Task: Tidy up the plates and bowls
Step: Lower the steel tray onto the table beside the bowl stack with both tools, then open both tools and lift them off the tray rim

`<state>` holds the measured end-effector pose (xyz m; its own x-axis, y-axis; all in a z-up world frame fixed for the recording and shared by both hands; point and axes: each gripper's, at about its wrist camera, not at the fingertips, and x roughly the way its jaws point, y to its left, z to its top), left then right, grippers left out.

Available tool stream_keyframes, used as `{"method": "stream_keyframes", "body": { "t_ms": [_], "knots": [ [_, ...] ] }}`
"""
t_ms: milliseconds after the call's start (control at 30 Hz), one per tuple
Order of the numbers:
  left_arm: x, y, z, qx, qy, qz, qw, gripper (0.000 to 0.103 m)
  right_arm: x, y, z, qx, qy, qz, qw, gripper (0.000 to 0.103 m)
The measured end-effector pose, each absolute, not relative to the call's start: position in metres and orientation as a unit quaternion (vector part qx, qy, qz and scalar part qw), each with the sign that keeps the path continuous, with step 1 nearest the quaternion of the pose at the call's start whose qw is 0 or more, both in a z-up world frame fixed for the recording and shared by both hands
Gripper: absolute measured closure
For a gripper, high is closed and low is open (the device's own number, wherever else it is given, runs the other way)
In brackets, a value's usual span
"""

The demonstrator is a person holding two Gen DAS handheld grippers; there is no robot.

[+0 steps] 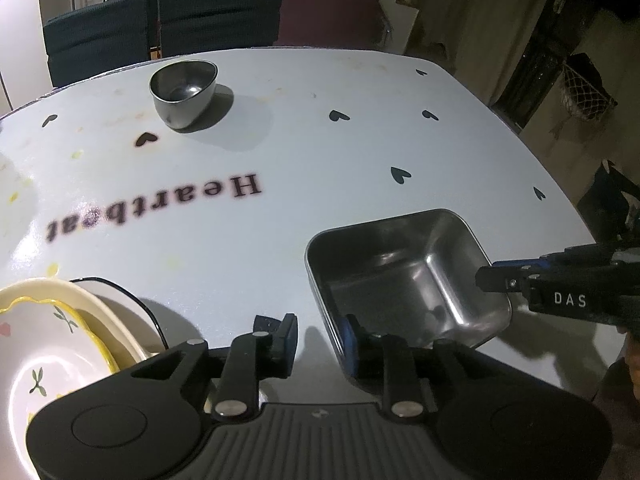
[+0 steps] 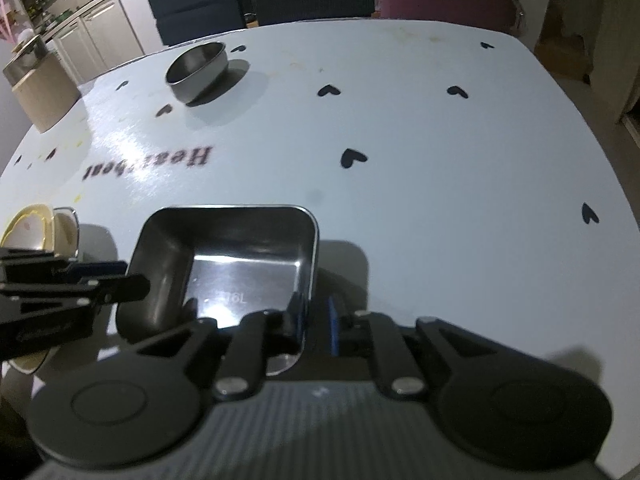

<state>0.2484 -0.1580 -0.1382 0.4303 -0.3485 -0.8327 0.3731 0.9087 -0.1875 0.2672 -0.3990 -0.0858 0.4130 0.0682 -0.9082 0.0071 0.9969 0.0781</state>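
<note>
Nearby, square steel tray (image 1: 404, 280) and round steel bowl (image 1: 185, 92), both empty

square tray (image 1: 404, 276) near table (image 1: 320, 152) front edge | stacked plates (image 1: 60, 332) left | round bowl (image 1: 184, 90) far behind

Black tongs (image 1: 318, 338), blue finger pads (image 1: 347, 340), silver pivot screws, white "DAS" lettering.

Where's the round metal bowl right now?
The round metal bowl sits alone at the table's far side, upper left in both wrist views, near the dark chairs and well beyond the square metal dish.
</note>
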Motion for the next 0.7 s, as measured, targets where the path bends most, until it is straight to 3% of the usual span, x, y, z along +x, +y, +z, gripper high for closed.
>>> {"method": "stream_keyframes", "body": {
  "t_ms": [500, 700],
  "knots": [
    [0.251, -0.156, -0.138, 0.007, 0.489, -0.212, 0.846, 0.069, 0.260, -0.407, -0.084, 0.043, 0.531, 0.019, 0.846, 0.089],
    [0.250, -0.149, -0.133, -0.001, 0.482, -0.210, 0.850, 0.055, 0.252, -0.408, -0.075, 0.043, 0.516, 0.020, 0.855, 0.085]
  ]
}}
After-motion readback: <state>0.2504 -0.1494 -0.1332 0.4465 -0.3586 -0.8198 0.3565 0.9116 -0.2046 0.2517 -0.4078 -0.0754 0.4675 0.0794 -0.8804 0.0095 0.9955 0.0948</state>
